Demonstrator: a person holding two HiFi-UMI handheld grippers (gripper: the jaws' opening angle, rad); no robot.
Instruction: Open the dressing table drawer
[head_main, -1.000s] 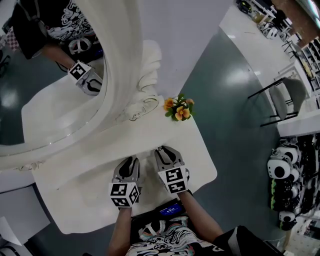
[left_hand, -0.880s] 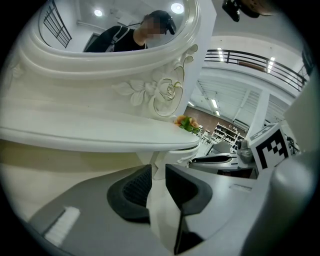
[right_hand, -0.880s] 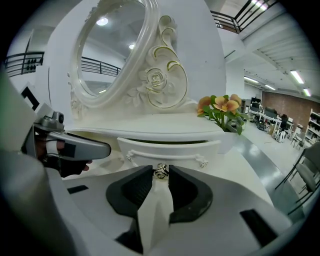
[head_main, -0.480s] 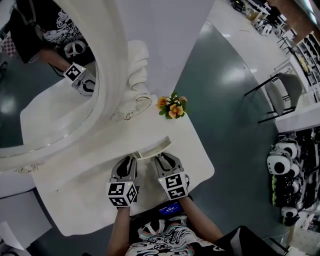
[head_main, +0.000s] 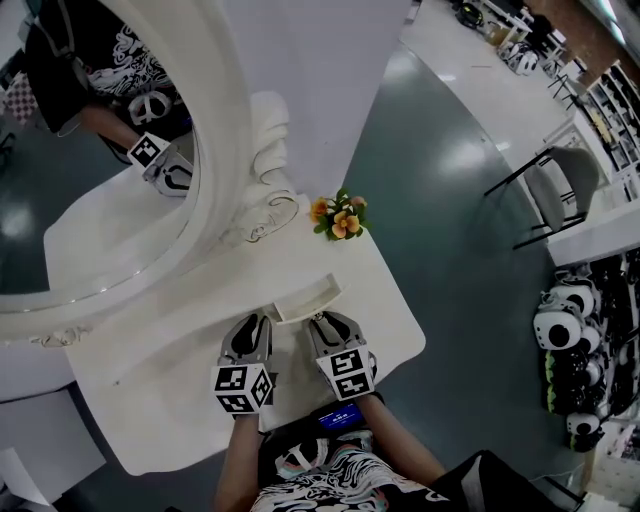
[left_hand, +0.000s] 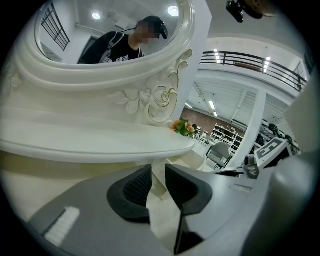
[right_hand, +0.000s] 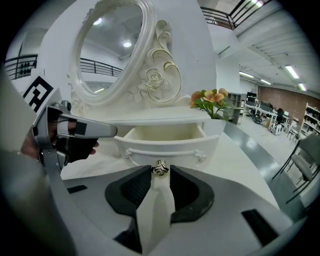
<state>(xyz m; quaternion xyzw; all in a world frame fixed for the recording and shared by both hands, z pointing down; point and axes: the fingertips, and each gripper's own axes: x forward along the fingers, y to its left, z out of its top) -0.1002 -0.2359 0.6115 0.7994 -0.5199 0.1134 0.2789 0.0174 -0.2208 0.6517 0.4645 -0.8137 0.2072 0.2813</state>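
The white dressing table (head_main: 180, 370) has one small drawer (head_main: 305, 300) pulled partway out from under its top. In the right gripper view the drawer (right_hand: 165, 142) shows an empty cream inside and a curved front. Its small metal knob (right_hand: 160, 169) sits between the tips of my right gripper (right_hand: 160, 175), whose pads touch it while the jaws are opening. My left gripper (head_main: 255, 322) hovers just left of the drawer, beside the right gripper (head_main: 322, 318). In its own view the left gripper (left_hand: 158, 172) has a narrow gap with nothing in it, below the tabletop's edge.
An oval mirror (head_main: 90, 200) in a carved white frame stands at the table's back and reflects a person. Orange flowers (head_main: 337, 217) sit at the back right corner. A chair (head_main: 565, 195) and a white bench stand on the grey floor to the right.
The drawer, hidden under the tabletop one second ago, has slid out toward me. My right gripper has drawn back with it. The left gripper has stayed put.
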